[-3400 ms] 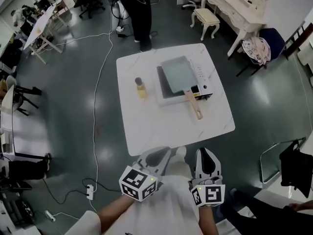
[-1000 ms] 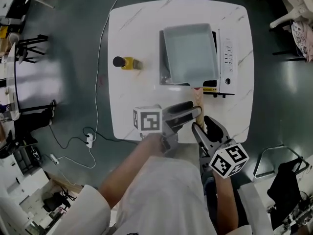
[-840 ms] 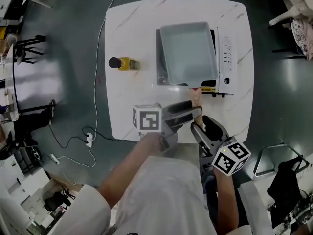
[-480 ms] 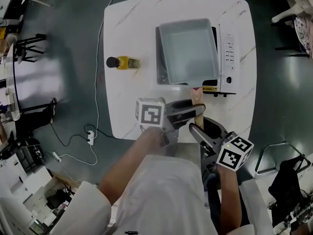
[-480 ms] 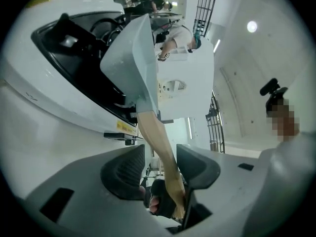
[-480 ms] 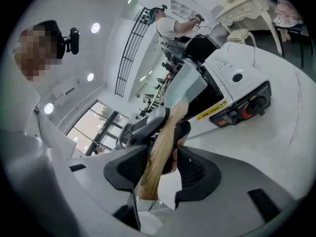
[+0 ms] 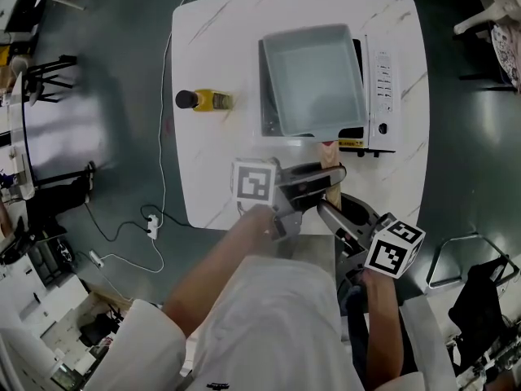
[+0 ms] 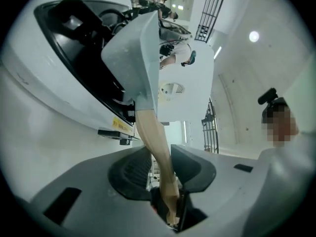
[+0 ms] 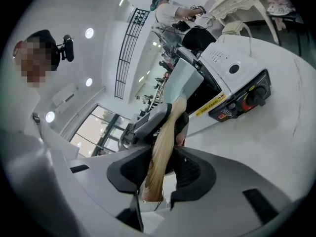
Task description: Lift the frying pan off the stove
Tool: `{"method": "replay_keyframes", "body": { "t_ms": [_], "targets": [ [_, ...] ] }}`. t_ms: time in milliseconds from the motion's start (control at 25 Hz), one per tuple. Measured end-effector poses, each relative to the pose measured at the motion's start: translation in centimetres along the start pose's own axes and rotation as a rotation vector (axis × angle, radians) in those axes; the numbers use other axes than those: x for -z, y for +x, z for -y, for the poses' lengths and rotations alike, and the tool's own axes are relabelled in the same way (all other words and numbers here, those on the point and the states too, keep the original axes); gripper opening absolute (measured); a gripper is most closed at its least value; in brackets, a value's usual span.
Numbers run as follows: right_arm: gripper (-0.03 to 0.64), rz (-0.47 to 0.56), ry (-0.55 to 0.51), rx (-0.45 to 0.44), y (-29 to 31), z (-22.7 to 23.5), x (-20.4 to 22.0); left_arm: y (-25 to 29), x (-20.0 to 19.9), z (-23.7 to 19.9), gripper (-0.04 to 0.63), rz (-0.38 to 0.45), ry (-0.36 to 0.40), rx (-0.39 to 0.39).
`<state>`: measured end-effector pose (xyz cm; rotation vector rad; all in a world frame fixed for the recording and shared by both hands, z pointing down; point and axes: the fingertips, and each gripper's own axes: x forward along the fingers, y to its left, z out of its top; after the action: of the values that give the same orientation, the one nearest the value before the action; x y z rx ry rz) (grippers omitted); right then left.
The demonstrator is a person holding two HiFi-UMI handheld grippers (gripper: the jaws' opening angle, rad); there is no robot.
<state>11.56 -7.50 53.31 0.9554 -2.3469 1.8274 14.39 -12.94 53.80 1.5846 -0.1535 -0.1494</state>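
White table (image 7: 212, 169), pan (image 7: 313, 76) on stove (image 7: 381, 96): left gripper (image 8: 163, 174) and right gripper (image 9: 160, 174) jaws have just been closing and clamp the handle (image 7: 330, 155); grasp looks made, next a level lift

On my feed a glossy, dark grey-green floor (image 7: 98, 96) surrounds the white marble counter (image 7: 212, 177). A white cable (image 7: 159, 149) trails over it to a power strip (image 7: 151, 228). Pale carved furniture (image 7: 480, 23) stands at upper right. Round ceiling lights (image 9: 89, 32) glow above tall windows (image 9: 94, 132).
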Motion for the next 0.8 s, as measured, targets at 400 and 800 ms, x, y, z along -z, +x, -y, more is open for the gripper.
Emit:
{"method": "replay_keyframes", "body": {
  "t_ms": [400, 800],
  "targets": [
    [0.120, 0.040, 0.030, -0.016, -0.1, -0.3, 0.3, -0.4, 0.4, -0.2, 0.117, -0.017, 0.012, -0.039],
    [0.118, 0.057, 0.023, -0.047, -0.1, -1.8, 0.8, -1.2, 0.9, 1.5, 0.118, -0.043, 0.061, -0.033]
  ]
}}
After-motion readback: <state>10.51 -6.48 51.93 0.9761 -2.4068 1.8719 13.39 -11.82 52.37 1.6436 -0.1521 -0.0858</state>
